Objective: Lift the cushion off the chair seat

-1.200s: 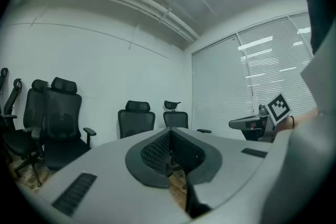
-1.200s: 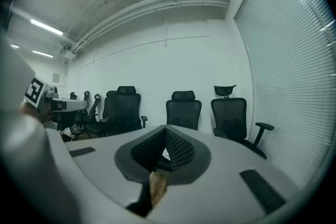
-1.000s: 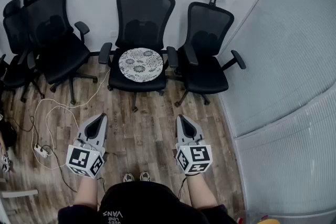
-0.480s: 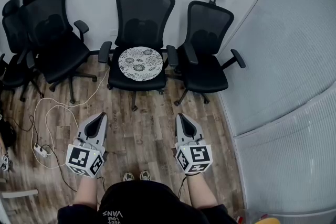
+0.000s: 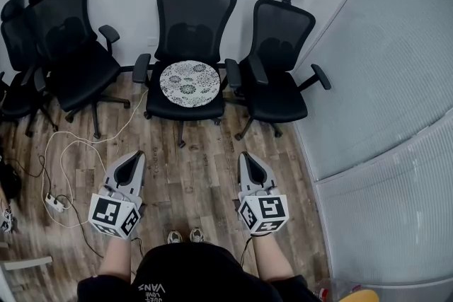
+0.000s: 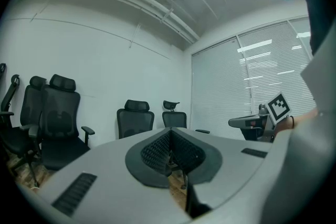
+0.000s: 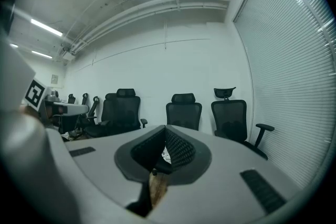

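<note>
A round white cushion (image 5: 189, 80) with a dark flower pattern lies flat on the seat of the middle black office chair (image 5: 195, 10) against the far wall. My left gripper (image 5: 134, 157) and right gripper (image 5: 245, 158) hang side by side well short of that chair, over the wood floor, both pointing toward it. Both are shut with nothing between the jaws. In the left gripper view the same chair (image 6: 134, 118) stands beyond the closed tips (image 6: 169, 134). In the right gripper view a sliver of the cushion (image 7: 166, 155) shows behind the closed tips (image 7: 165, 131).
Two black chairs (image 5: 67, 32) stand left of the middle one and another (image 5: 279, 56) close on its right. A white cable (image 5: 67, 152) and power strip (image 5: 54, 204) lie on the floor at left. A blind-covered wall (image 5: 382, 81) runs along the right.
</note>
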